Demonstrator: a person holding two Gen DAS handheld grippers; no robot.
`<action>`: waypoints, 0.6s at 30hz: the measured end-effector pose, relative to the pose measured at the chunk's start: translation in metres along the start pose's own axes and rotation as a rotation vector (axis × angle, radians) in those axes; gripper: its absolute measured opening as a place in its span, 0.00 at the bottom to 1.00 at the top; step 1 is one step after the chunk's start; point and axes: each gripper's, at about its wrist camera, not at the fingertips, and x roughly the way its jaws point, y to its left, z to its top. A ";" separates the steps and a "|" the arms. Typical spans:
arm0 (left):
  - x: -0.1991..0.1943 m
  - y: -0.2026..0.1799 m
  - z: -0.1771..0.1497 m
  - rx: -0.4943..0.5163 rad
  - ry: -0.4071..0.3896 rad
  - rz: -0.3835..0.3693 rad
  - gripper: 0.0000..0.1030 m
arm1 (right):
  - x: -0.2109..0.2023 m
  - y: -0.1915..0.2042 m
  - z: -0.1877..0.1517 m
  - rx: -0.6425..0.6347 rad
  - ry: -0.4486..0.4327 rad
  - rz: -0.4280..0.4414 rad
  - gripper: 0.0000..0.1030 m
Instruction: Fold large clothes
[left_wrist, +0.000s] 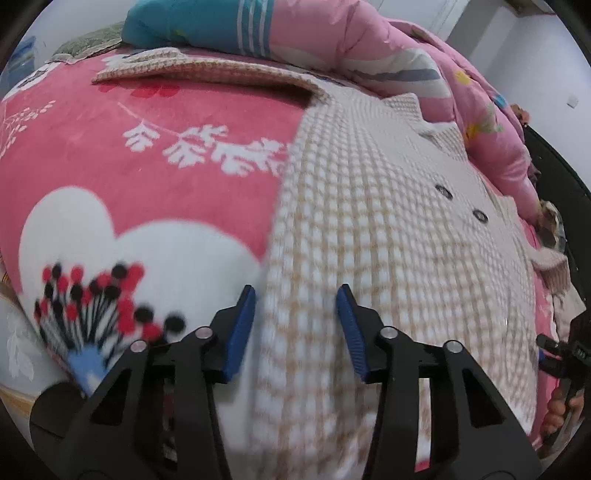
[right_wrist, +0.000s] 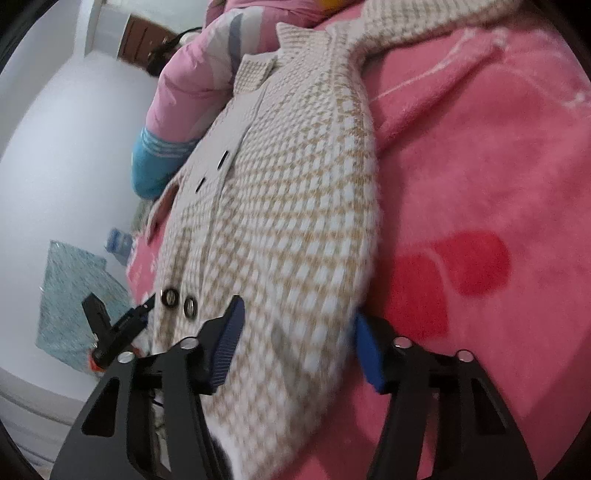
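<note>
Two handheld grippers hang over a checked knit cardigan spread on a bed, ready for the first fold. The left gripper (left_wrist: 295, 325) has its blue pads partly spread, with the cardigan's (left_wrist: 369, 229) near hem lying in the gap; no pinch shows, the pads standing clear of the cloth on both sides. The right gripper (right_wrist: 299, 343) is likewise half spread, straddling the hem's opposite corner, one pad over the knit and the other past its edge above the blanket; again nothing is clamped that I can see.

Outward from the left tool, the cream-and-tan garment runs toward 12 o'clock, its dark buttons (left_wrist: 461, 203) at about 2 o'clock and one sleeve (left_wrist: 207, 70) stretched toward 11 o'clock. It lies front-up and flat, seemingly so that both bottom corners can be taken at once. Beneath it is a pink fleece blanket (left_wrist: 147, 177) with white blossoms, at 9 o'clock from the left tool. A pink quilt (left_wrist: 369, 40) is heaped at 1 o'clock, apparently pushed aside to leave room. In the right wrist view the other tool peeks in at 9 o'clock, so the pair flank the hem.
</note>
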 end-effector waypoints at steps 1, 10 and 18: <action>0.001 -0.001 0.002 -0.003 0.005 0.000 0.37 | 0.002 -0.002 0.000 0.012 0.001 0.004 0.48; -0.017 0.004 -0.025 -0.011 0.060 -0.084 0.31 | -0.008 -0.011 -0.051 0.070 0.114 0.141 0.19; -0.001 -0.009 -0.013 0.004 0.024 0.064 0.26 | 0.022 0.004 -0.032 -0.019 0.070 0.096 0.14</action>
